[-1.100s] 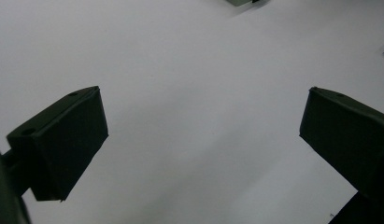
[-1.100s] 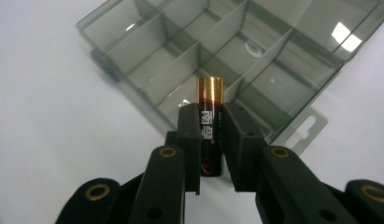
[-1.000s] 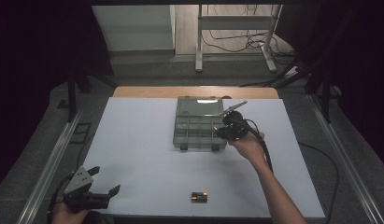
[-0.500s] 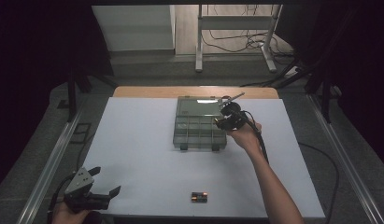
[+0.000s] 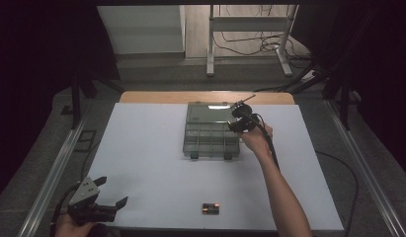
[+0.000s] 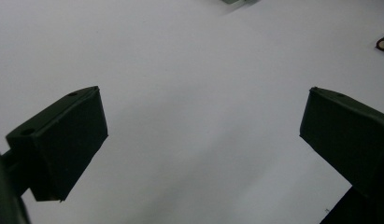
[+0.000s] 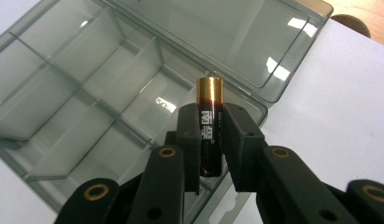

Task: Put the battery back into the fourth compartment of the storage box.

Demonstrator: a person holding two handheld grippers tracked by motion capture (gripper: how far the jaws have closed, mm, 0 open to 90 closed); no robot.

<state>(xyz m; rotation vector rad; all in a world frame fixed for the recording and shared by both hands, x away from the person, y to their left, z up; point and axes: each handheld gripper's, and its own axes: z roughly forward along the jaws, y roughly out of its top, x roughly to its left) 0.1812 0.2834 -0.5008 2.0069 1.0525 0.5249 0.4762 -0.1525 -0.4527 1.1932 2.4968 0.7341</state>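
A black-and-gold cylindrical battery [image 7: 209,126] is clamped upright in the right gripper [image 7: 211,140] above the open smoky-grey plastic compartment box [image 5: 210,129].
The left gripper [image 5: 102,197] is held with jaws spread wide, empty, at the white table's [image 5: 141,148] near-left corner; more batteries [image 5: 210,208] are seen lying near the front edge.
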